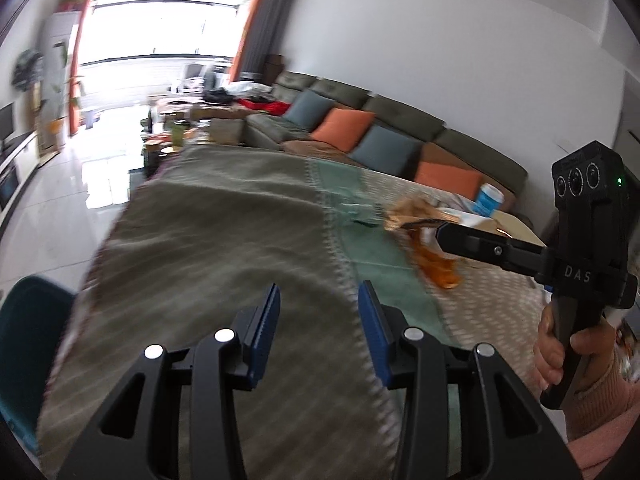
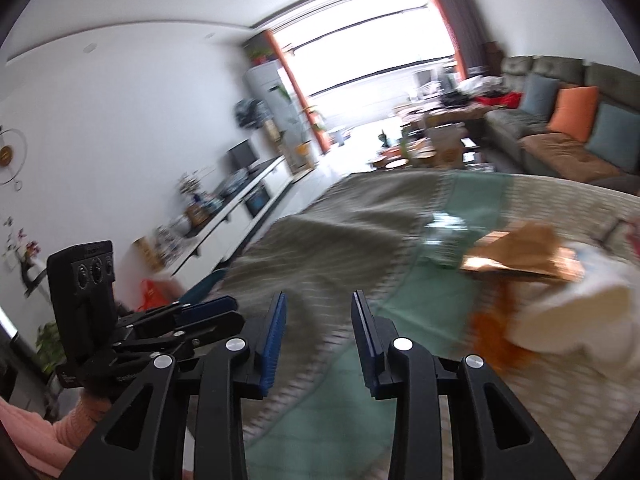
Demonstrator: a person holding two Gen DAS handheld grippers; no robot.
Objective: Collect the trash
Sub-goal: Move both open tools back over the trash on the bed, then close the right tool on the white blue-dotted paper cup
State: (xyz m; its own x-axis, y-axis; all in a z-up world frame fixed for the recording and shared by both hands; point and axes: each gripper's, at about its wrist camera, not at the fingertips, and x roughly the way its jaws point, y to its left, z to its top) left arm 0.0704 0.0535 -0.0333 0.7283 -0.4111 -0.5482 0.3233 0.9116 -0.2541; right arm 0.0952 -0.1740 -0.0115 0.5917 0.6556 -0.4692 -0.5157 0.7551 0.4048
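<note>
Trash lies on a table under a grey and green cloth (image 1: 224, 240): a crumpled brown paper wrapper (image 1: 408, 210) (image 2: 520, 252), an orange peel or wrapper (image 1: 438, 266) (image 2: 490, 340), a clear plastic wrapper (image 1: 360, 210) (image 2: 444, 236) and a white crumpled bag (image 2: 568, 320). My left gripper (image 1: 319, 312) is open and empty above the cloth's near part. My right gripper (image 2: 319, 320) is open and empty, left of the trash. In the left wrist view the right gripper (image 1: 444, 236) reaches among the trash. The left gripper (image 2: 224, 308) shows at the left of the right wrist view.
A long sofa (image 1: 380, 120) with orange and blue cushions stands beyond the table. A blue-labelled container (image 1: 488, 198) sits at the table's far right. A teal chair (image 1: 28, 332) stands at the left edge. A cluttered coffee table (image 2: 424, 148) and a white sideboard (image 2: 240, 208) lie further off.
</note>
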